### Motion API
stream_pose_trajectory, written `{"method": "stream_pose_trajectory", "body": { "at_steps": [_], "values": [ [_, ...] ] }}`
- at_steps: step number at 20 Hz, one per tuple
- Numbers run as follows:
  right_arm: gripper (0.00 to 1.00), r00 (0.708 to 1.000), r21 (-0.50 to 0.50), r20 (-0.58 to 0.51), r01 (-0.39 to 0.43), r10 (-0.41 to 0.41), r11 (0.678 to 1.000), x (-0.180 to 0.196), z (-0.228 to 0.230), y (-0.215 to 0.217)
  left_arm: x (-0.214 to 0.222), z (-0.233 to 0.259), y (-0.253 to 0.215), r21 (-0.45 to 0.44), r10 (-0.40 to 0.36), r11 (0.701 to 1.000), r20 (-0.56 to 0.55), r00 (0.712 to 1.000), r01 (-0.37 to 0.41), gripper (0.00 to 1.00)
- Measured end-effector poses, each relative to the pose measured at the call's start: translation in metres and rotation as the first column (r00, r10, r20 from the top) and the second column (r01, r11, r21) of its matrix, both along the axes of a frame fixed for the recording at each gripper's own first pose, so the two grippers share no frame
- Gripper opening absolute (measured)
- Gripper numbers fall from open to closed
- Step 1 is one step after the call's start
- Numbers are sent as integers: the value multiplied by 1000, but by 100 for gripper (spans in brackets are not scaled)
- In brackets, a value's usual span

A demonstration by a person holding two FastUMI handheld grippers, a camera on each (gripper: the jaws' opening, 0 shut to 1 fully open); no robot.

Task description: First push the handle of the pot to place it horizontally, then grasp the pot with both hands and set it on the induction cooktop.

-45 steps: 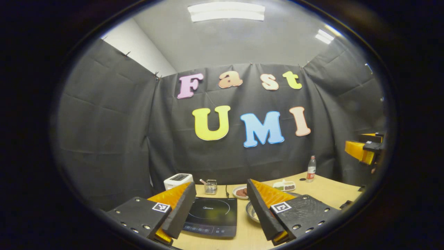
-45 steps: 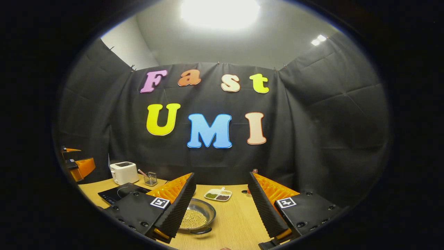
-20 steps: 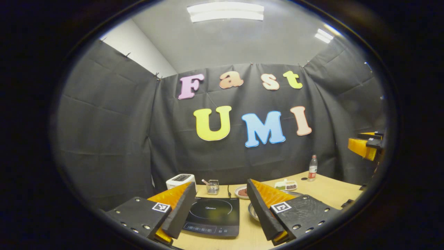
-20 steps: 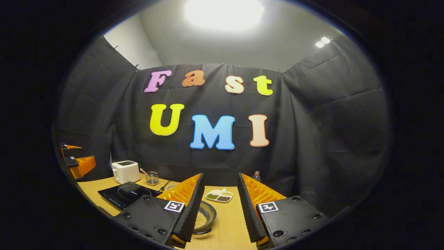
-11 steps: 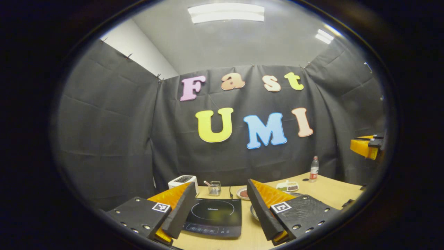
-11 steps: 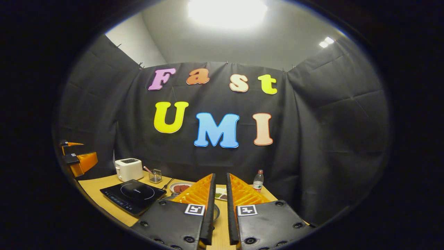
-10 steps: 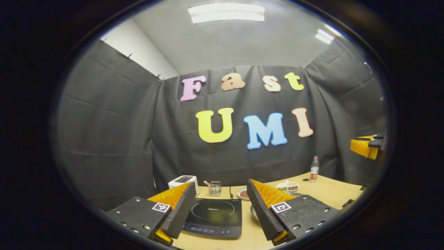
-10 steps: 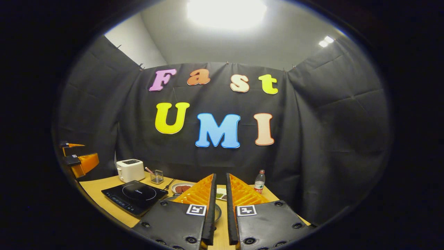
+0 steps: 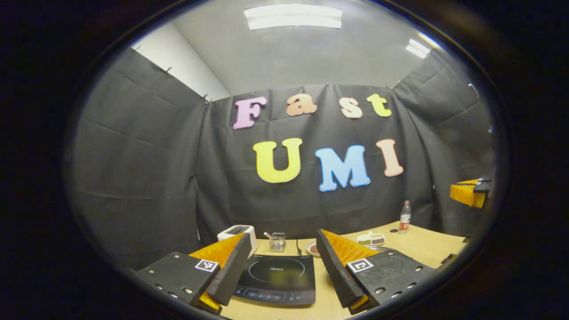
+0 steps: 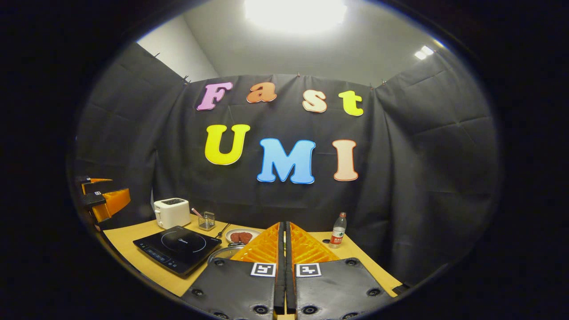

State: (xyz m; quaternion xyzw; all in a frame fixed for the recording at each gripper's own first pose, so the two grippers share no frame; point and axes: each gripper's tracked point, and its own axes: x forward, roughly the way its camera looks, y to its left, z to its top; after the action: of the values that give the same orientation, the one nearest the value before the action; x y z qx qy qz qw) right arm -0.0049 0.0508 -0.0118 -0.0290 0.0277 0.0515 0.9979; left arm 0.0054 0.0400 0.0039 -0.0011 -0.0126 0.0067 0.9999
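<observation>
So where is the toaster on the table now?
In the right gripper view, the toaster stands at the table's far left, just behind the induction cooktop, beside the small wire basket.

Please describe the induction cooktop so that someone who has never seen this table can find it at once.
Look at the wooden table before the black cloth wall. At its left end stands a white toaster; the induction cooktop lies just in front of it. It is the only flat black slab there, with a thin ring drawn on top.

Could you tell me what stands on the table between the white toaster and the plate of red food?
In the right gripper view, a small clear cup holding a pink stick stands between the toaster and the plate; a black cord lies beside it.
</observation>
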Motion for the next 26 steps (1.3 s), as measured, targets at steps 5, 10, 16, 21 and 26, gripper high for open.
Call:
{"method": "stream_pose_trajectory", "body": {
  "at_steps": [5, 10, 16, 21, 26],
  "values": [
    [5, 996, -21, -67, -53, 52, 998, -2, -26, 30, 8, -9, 20, -11, -15, 1000, -4, 1000, 15, 87],
    [2, 988, -18, -134, -83, 80, 996, -3, -52, 51, 15, -26, 42, -15, -32, 999, -21, 999, 31, 87],
    [2, 949, -16, -258, -190, 179, 982, -4, -97, 76, 24, -37, 51, -25, -4, 1000, -43, 999, 3, 87],
    [2, 900, -36, -335, -309, 280, 950, 2, -131, 83, 42, -43, 41, -7, 35, 999, -57, 998, -36, 87],
    [2, 816, -36, -447, -425, 366, 904, 7, -178, 86, 62, -43, 22, -9, 68, 998, -71, 995, -69, 87]
  ]
}}
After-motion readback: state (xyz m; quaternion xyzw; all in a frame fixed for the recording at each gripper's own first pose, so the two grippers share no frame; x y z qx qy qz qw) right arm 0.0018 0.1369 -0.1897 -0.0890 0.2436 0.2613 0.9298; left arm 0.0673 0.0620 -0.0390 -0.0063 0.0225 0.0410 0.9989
